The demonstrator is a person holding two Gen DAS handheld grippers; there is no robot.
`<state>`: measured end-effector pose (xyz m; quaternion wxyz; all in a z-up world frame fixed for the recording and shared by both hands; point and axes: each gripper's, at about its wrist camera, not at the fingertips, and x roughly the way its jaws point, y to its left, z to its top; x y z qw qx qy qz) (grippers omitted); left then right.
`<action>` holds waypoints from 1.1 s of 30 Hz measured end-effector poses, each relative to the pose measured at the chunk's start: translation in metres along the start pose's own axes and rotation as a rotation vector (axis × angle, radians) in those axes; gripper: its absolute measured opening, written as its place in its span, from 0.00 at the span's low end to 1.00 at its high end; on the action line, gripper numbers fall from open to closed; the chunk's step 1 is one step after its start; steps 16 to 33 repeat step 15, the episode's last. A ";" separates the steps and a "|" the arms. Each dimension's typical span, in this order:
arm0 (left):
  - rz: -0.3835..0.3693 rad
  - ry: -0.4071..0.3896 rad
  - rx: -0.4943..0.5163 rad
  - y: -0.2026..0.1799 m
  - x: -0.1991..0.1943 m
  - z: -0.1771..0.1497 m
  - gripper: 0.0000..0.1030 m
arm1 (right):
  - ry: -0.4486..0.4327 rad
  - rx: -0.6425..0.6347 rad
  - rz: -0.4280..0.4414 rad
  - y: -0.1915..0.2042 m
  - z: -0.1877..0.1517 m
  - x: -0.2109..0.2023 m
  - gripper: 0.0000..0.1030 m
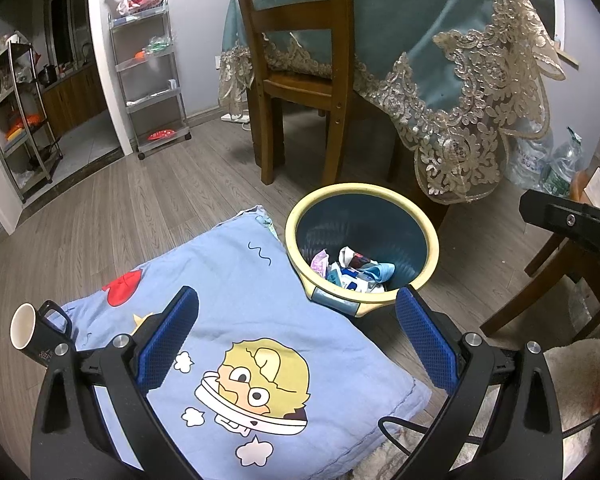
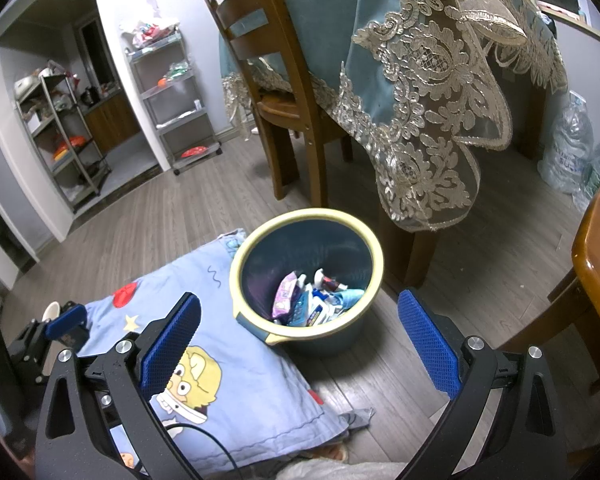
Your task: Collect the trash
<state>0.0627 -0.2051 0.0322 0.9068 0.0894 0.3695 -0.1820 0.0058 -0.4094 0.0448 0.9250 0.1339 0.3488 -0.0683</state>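
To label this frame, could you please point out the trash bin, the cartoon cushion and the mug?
trash bin (image 2: 260, 240): right wrist view, yellow rim.
cartoon cushion (image 1: 236, 280): left wrist view, bare blue fabric.
mug (image 1: 22, 326): left wrist view, white inside of the mouth.

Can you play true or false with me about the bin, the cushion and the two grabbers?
1. The trash bin is empty. False: crumpled wrappers lie at its bottom.
2. Both grippers are open and hold nothing. True: the left gripper and the right gripper each have their blue pads spread wide with nothing between them.
3. The blue cushion has a cartoon face printed on it. True.
4. The bin stands on top of the cushion. False: it stands on the wooden floor, right beside the cushion's edge.
5. The cup sits inside the bin. False: it is off to the left by the cushion's corner, tipped over with its mouth facing the camera.
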 end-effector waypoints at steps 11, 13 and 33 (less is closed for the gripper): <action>-0.001 0.021 0.047 0.003 -0.010 -0.003 0.94 | 0.003 0.005 -0.012 0.000 -0.001 0.002 0.95; -0.008 0.012 0.029 0.015 -0.020 -0.003 0.94 | 0.005 0.002 -0.021 0.002 -0.002 0.002 0.95; 0.001 0.002 0.027 0.027 -0.032 -0.003 0.94 | 0.006 -0.003 -0.032 0.004 -0.002 0.002 0.95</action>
